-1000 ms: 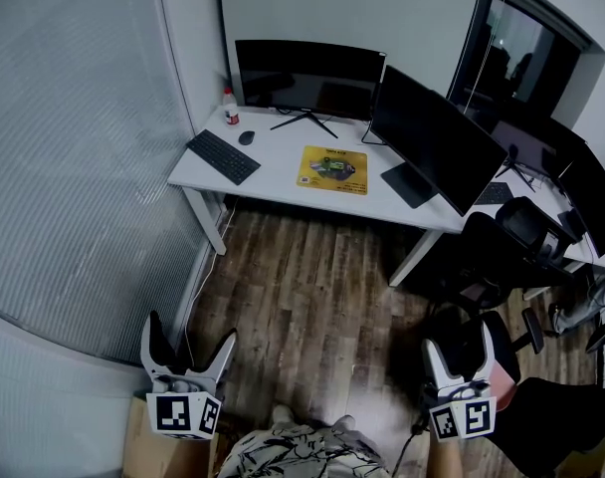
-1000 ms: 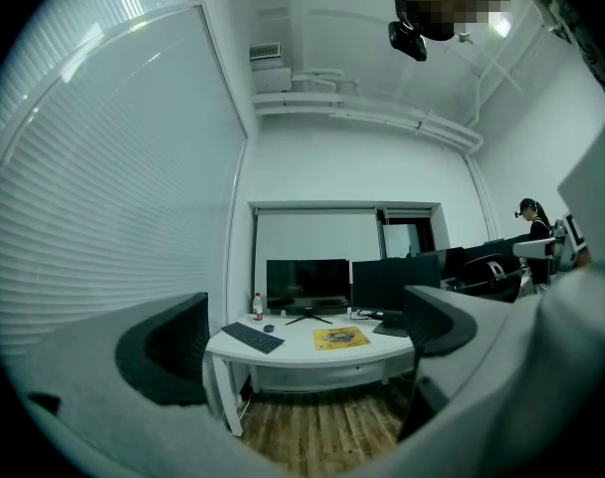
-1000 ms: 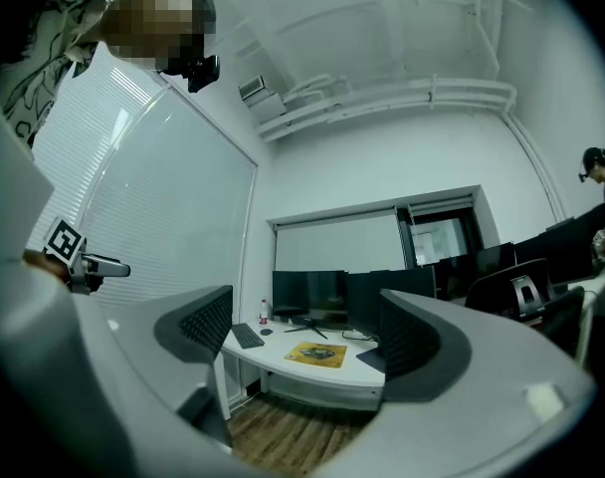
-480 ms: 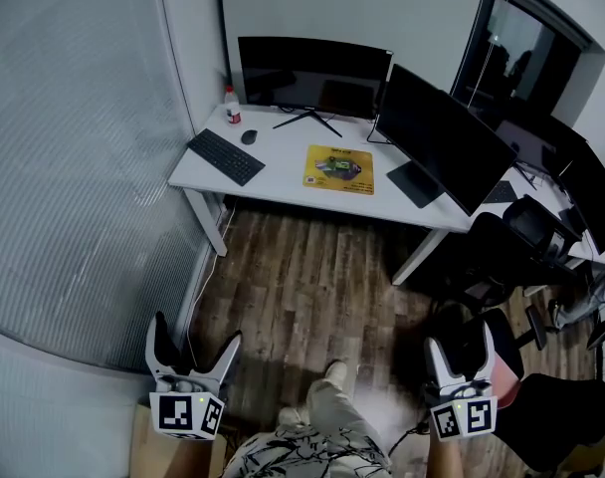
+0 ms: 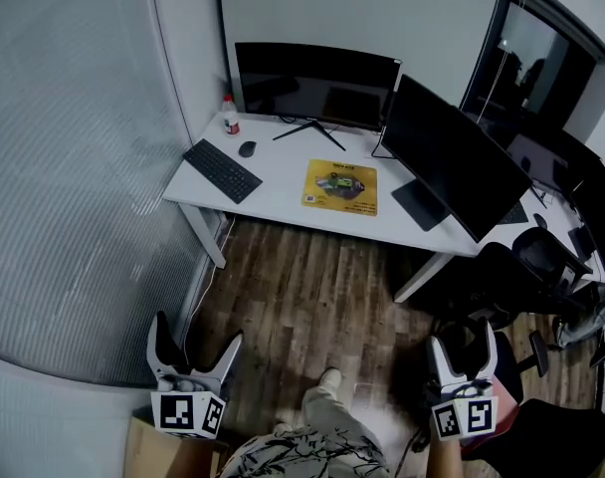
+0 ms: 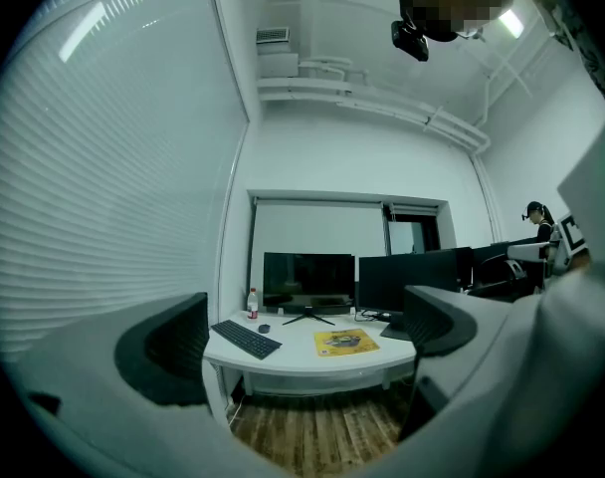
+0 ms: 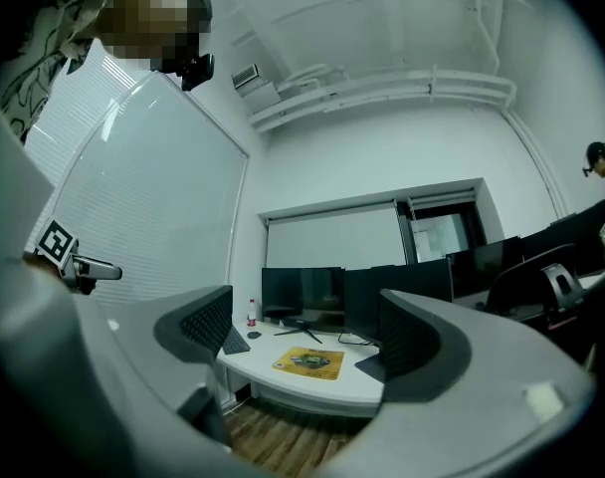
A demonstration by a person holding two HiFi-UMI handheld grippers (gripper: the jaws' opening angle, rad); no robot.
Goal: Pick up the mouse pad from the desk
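Observation:
A yellow mouse pad with a dark picture lies flat on the white desk, between the keyboard and the right monitor. It also shows small in the left gripper view as the mouse pad and in the right gripper view as the mouse pad. My left gripper hangs low at the left over the wooden floor, jaws wide apart and empty. My right gripper is low at the right, open and empty too. Both are far from the desk.
On the desk stand two black monitors, a black keyboard, a dark mouse and a small bottle. Black office chairs crowd the right side. A blinds-covered glass wall runs along the left. My foot is on the floor.
The view has shifted forward a little toward the desk, which now sits slightly lower in the head view. My leg has stepped ahead. Both grippers stay open and low.

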